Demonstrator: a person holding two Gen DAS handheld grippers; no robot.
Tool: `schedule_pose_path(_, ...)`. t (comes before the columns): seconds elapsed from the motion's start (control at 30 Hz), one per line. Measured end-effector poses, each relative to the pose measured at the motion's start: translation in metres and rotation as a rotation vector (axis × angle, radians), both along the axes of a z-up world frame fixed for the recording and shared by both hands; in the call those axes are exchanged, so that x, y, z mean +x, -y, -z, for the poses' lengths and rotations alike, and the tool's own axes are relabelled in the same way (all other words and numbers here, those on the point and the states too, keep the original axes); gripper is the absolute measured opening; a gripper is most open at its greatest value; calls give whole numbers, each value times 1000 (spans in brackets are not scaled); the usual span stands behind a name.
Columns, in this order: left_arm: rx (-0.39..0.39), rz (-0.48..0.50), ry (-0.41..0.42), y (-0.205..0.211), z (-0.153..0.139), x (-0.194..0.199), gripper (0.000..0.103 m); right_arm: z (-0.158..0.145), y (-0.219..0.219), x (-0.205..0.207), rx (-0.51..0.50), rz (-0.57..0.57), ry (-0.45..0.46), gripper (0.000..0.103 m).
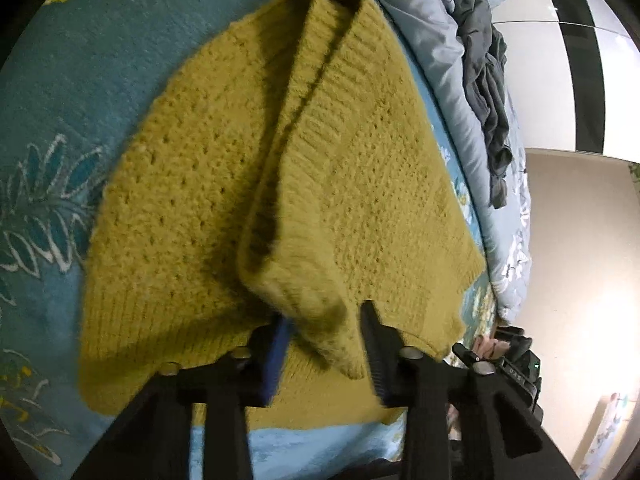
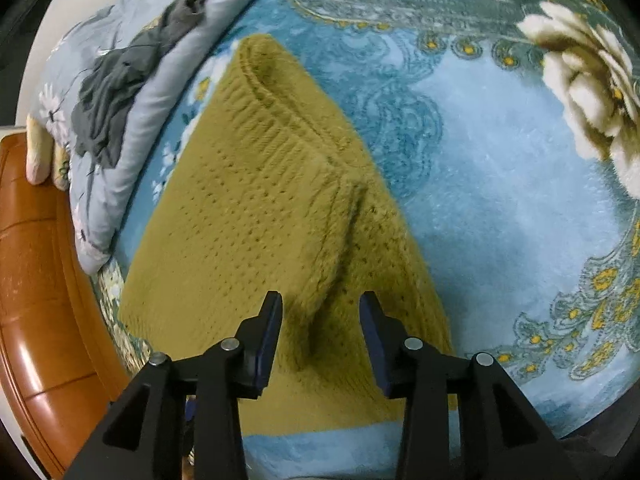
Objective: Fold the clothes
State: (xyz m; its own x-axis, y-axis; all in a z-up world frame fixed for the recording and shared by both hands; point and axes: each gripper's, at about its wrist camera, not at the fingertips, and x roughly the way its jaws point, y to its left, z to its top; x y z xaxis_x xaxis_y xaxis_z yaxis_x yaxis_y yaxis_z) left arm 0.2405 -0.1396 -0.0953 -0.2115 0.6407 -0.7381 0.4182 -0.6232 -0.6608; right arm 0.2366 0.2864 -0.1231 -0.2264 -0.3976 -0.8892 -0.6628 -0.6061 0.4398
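While the mustard knit sweater (image 1: 224,184) is lying spread on the teal floral blanket (image 1: 80,80) covering the bed, a folded sleeve or flap of it is running down the middle toward both cameras. The left hand-held gripper (image 1: 324,336) is sitting with its jaws parted around the thick end of that fold; the knit is filling the gap, though I cannot tell whether the pads are actually pressing it. The right hand-held gripper (image 2: 320,320) is hovering with its jaws wide apart over the near part of the sweater (image 2: 256,216), holding nothing, the raised ridge of fabric lying between its fingers.

The fold is looking only partly laid, so the risks are mostly about the fabric itself. Loose, bulky knit is likely to slide out of a shallow pinch, letting the flap flop back and undoing the fold. If the left jaws are taking more than one layer, lifting may be dragging the whole body of the sweater and skewing it on the blanket. The sweater's far edge is lying close to the grey-blue quilt (image 2: 120,92) with a dark garment (image 2: 132,64) on it, so a hard pull sideways could be bunching it against that pile.
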Motion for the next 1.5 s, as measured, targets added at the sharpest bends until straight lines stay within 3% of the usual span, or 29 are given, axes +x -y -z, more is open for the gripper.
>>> schedule_pose_path(0.03, -9, 1, 2, 0, -1, 0, 16, 2, 0, -2, -11, 5, -5, 41)
schedule_pose_path(0.1, -19, -2, -4, 3, -4, -1, 12, 3, 3, -5, -30, 3, -28, 39)
schedule_pose_path(0.13, -25, -1, -10, 4, -6, -1, 11, 2, 4, -6, -36, -2, -42, 17)
schedule_pose_path(0.17, -36, 6, -25, 3, -10, -1, 11, -2, 6, -8, -31, -19, -65, 8)
schedule_pose_path(0.37, -46, 66, -164, 0, -67, -1, 10, -51, 19, -5, 14, -118, -234, 8)
schedule_pose_path(0.5, -50, 96, -235, 13, -104, 9, 10, -92, 23, 17, 21, -158, -269, 8)
schedule_pose_path(0.6, -98, 140, -218, 23, -100, 19, 10, -100, 31, 31, 53, -223, -207, 8)
schedule_pose_path(0.73, -133, 152, -66, 21, -48, 34, 10, -63, 34, 26, 49, -250, -12, 8)
schedule_pose_path(0.83, -149, 136, -14, 20, -22, 41, 10, -46, 39, 20, 53, -274, 79, 8)
schedule_pose_path(1.0, -117, 188, -11, 26, -16, 37, 15, -42, 40, 18, 22, -284, 112, 11)
schedule_pose_path(1.1, -98, 260, -69, 33, -35, 27, 15, -56, 26, 19, -7, -249, 40, 26)
schedule_pose_path(1.17, -94, 302, -113, 38, -47, 19, 32, -65, 7, 17, 4, -219, -42, 44)
schedule_pose_path(1.23, -184, 286, -202, 46, -63, 0, 67, -66, -17, 10, 12, -160, -93, 56)
schedule_pose_path(1.3, -291, 264, -255, 49, -67, -24, 69, -57, -38, 3, 9, -80, -111, 61)
schedule_pose_path(1.33, -334, 255, -265, 48, -67, -37, 69, -51, -46, -2, 22, -42, -108, 68)
schedule_pose_path(1.43, -363, 240, -260, 44, -54, -74, 69, -26, -59, -22, -15, 41, -127, 71)
schedule_pose_path(1.5, -336, 193, -258, 45, -51, -88, 69, -16, -57, -36, -78, 66, -175, 73)
